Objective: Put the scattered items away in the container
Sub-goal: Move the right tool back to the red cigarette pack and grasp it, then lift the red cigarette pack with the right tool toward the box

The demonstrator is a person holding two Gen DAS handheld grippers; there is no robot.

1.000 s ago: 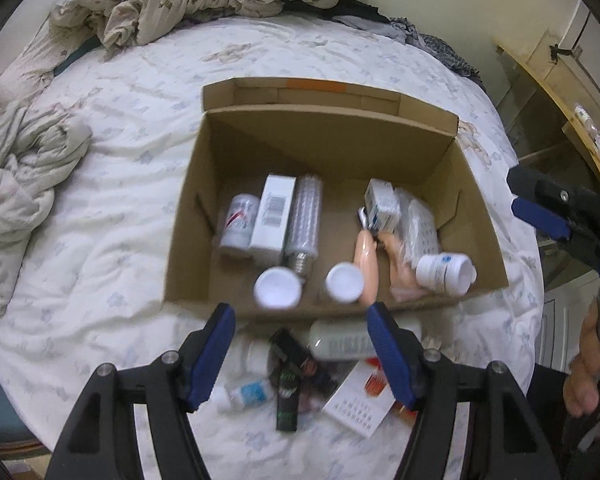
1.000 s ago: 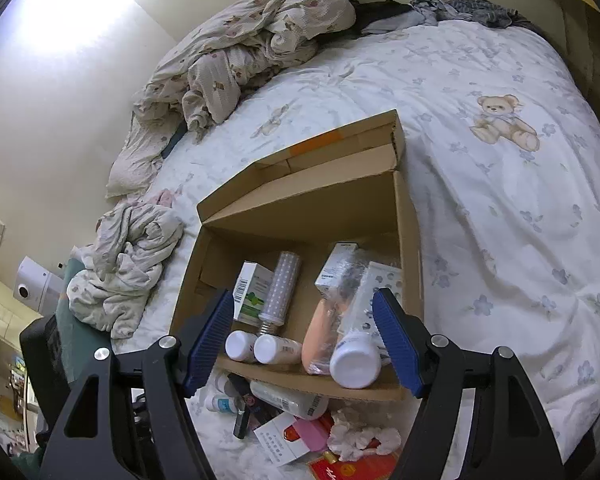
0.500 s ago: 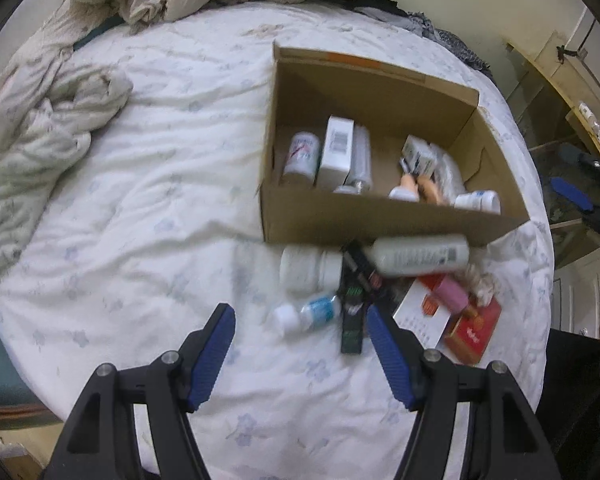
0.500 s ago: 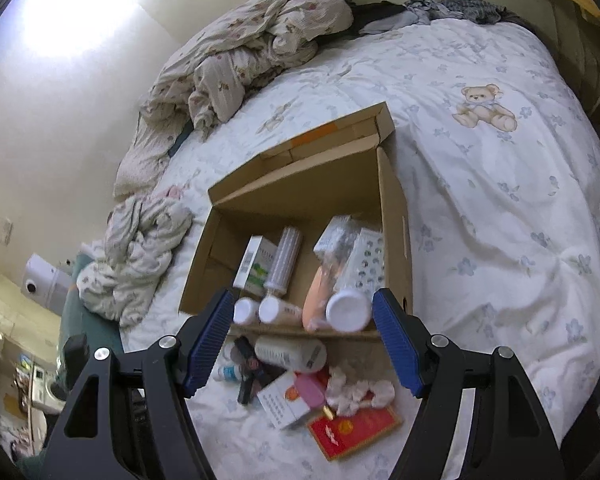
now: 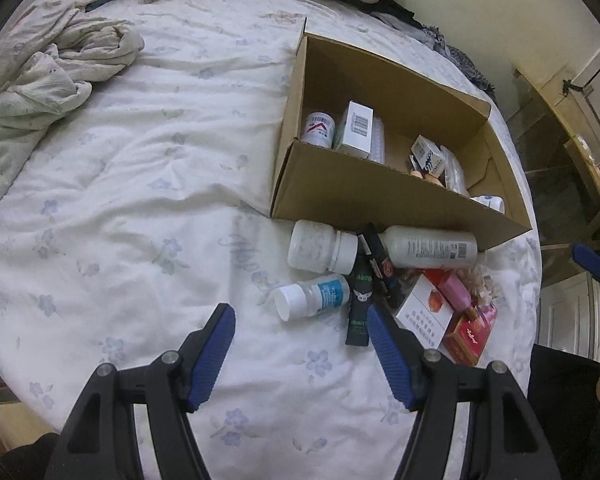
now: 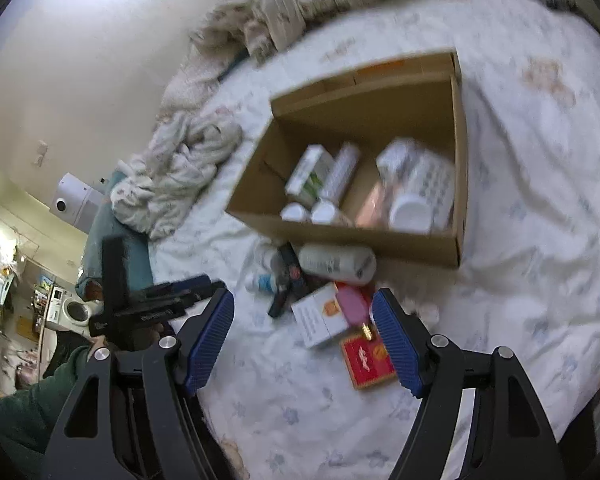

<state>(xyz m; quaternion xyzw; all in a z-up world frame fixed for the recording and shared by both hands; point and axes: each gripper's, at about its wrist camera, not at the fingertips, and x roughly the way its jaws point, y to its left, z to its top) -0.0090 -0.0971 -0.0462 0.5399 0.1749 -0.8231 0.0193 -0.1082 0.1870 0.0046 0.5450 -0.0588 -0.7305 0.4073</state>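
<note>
Both grippers empty, jaws apart: left gripper hovers just short of the small blue-labelled bottle lying on the bedspread before the cardboard box; best straddle its body squarely, avoiding the black tube alongside.

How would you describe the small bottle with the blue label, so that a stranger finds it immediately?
Find the open cardboard box on the white bedspread; a pile of loose items lies against its near wall. The small bottle lies on its side at the pile's left edge, beside a black tube. Only it combines a clear body, blue label and white cap.
</note>
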